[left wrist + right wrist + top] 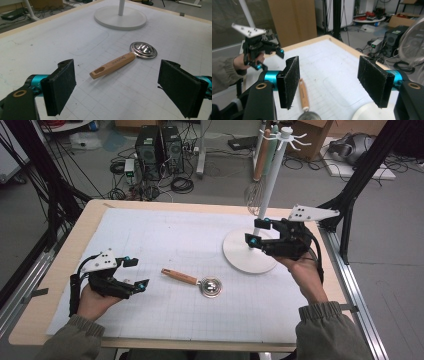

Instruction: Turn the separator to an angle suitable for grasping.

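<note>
High view, from the near edge of the table (60,270) outward. Two sleeved forearms enter at the near edge, each hand carrying a gripper. The left gripper (136,273) sits near the near left corner, low over the white gridded mat (165,230); its jaws stand spread with nothing between them and point toward the middle of the mat. In the left gripper view the same gripper (116,87) looks along its two black pads, and the scoop (120,62) lies ahead of them, apart from both.

The scoop (192,281) rests flat on the mat at about the middle of the table, somewhat nearer the near edge than the far edge. Its wooden handle points toward the left edge, and its round metal head lies toward the right edge, dome up. Neither gripper touches it.

The right gripper (256,232) is held above the right half of the table, over the white round stand base (240,257). Its jaws are spread and empty. In the right gripper view this gripper (329,82) shows the scoop handle low between its pads, well clear of both, and the left gripper farther off.

The stand's pole (272,180) rises from the base near the far right corner; a whisk (255,195) and other utensils hang from its top hooks.
</note>
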### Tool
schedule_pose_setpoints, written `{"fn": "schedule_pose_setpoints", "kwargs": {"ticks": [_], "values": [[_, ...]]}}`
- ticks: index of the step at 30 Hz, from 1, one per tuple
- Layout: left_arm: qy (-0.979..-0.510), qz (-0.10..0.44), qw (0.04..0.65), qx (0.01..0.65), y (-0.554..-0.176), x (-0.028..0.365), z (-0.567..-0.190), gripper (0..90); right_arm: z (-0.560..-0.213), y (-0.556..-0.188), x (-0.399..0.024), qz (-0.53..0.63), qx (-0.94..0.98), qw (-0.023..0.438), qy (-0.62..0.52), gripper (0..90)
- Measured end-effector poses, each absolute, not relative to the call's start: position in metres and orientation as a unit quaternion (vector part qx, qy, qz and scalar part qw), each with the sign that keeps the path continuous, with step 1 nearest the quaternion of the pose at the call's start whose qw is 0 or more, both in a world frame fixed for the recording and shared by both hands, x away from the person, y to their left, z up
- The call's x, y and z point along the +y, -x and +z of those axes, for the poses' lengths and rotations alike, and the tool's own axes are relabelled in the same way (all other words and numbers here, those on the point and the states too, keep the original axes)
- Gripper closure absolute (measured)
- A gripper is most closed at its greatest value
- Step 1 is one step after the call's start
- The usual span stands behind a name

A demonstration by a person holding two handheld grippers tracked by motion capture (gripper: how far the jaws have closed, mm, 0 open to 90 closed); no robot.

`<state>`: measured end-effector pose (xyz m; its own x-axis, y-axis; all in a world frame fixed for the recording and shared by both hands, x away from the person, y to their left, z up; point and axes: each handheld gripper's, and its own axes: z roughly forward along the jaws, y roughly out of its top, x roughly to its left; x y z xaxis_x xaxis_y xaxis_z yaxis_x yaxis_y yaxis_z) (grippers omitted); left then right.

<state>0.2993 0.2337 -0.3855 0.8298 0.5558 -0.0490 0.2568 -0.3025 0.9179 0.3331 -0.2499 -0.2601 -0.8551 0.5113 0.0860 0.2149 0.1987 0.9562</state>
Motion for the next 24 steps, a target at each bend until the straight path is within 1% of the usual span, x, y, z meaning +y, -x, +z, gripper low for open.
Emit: {"fn": "schedule_pose_setpoints", "kwargs": {"ticks": [13,15,17,18,20,22,24], "values": [[-0.796,0.140,0.530,0.258,-0.305,0.234,-0.390,17.4,-0.307,-0.316,-0.248,0.580,0.766,0.114,-0.252,31.2],[-0.796,0.145,0.526,0.263,-0.305,0.235,-0.390,20.0,-0.313,-0.313,-0.246,0.576,0.769,0.112,-0.255,31.2],[-0.796,0.154,0.520,0.269,-0.306,0.234,-0.390,25.5,-0.320,-0.312,-0.245,0.572,0.773,0.110,-0.253,31.1],[-0.795,0.155,0.520,0.271,-0.306,0.234,-0.390,25.9,-0.323,-0.311,-0.245,0.568,0.776,0.108,-0.253,31.1],[-0.796,0.157,0.518,0.270,-0.306,0.232,-0.391,30.0,-0.330,-0.309,-0.244,0.564,0.777,0.109,-0.256,31.0],[-0.798,0.157,0.514,0.272,-0.308,0.231,-0.391,30.6,-0.337,-0.308,-0.244,0.562,0.779,0.103,-0.260,31.0],[-0.799,0.158,0.513,0.272,-0.308,0.229,-0.392,33.1,-0.343,-0.308,-0.242,0.553,0.783,0.100,-0.265,30.6]]}}
